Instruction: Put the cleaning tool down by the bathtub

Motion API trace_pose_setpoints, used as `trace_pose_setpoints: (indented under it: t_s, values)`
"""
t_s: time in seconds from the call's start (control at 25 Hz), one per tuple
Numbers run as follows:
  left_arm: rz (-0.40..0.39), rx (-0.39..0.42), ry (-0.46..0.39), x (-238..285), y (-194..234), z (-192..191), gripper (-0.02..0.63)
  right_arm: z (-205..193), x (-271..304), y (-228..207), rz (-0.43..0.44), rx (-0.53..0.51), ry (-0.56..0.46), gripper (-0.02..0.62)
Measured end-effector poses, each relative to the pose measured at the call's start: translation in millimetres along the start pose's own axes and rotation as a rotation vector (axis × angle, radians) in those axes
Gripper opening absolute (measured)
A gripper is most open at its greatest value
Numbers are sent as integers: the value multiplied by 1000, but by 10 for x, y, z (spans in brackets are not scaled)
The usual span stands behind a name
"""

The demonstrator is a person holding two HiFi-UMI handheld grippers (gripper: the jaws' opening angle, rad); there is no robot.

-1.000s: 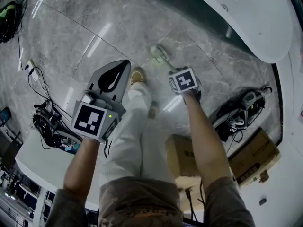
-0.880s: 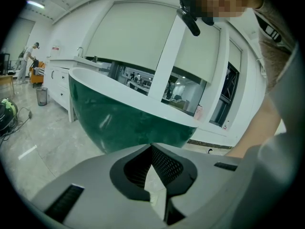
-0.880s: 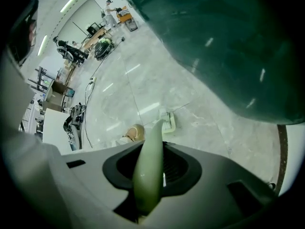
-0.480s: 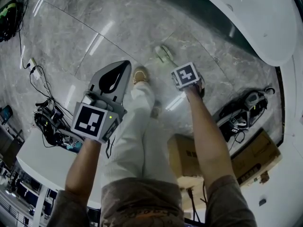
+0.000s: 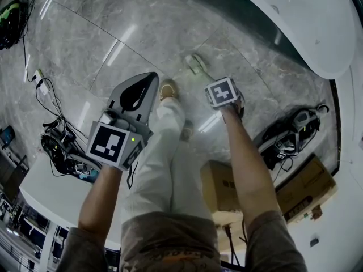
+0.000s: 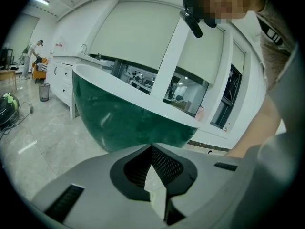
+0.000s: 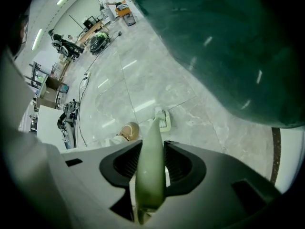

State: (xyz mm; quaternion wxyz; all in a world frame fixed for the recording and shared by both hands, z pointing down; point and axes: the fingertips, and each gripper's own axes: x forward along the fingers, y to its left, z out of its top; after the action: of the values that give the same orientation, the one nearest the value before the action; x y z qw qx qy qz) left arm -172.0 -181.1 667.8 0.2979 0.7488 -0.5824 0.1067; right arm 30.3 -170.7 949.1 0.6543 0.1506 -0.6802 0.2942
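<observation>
The cleaning tool (image 5: 194, 64), a pale green brush with a long handle, has its head on the marble floor beside the dark green, white-rimmed bathtub (image 5: 306, 21). In the right gripper view its handle (image 7: 150, 161) runs up between the jaws of my right gripper (image 7: 152, 144). Those jaws are opening, and a thin strip of floor shows beside the handle. The brush head (image 7: 163, 119) lies below the tub's side (image 7: 228, 46). My right gripper (image 5: 214, 86) hangs just behind the tool. My left gripper (image 5: 150, 77) is held at the left, shut and empty, facing the tub (image 6: 124, 118).
My shoe (image 5: 165, 90) and white trouser leg stand between the grippers. Cardboard boxes (image 5: 218, 188) and a black device with cables (image 5: 283, 137) sit at the right. More cables (image 5: 57, 146) and a white table (image 5: 51, 191) are at the left.
My right gripper and the tool's head have shifted slightly toward the bathtub. My left gripper has stayed where it was.
</observation>
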Motion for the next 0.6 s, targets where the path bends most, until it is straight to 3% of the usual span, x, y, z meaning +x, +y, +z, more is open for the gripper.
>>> trace_pose_setpoints:
  t_s: [0.16,0.6]
  values:
    - [-7,-10,-1,-6,-65,23,0,-21,-74,-37,-2,32,-31,202]
    - [-11,-5,-15,-267,-311,277,0,142,-810,-40,-35,68,-187,207]
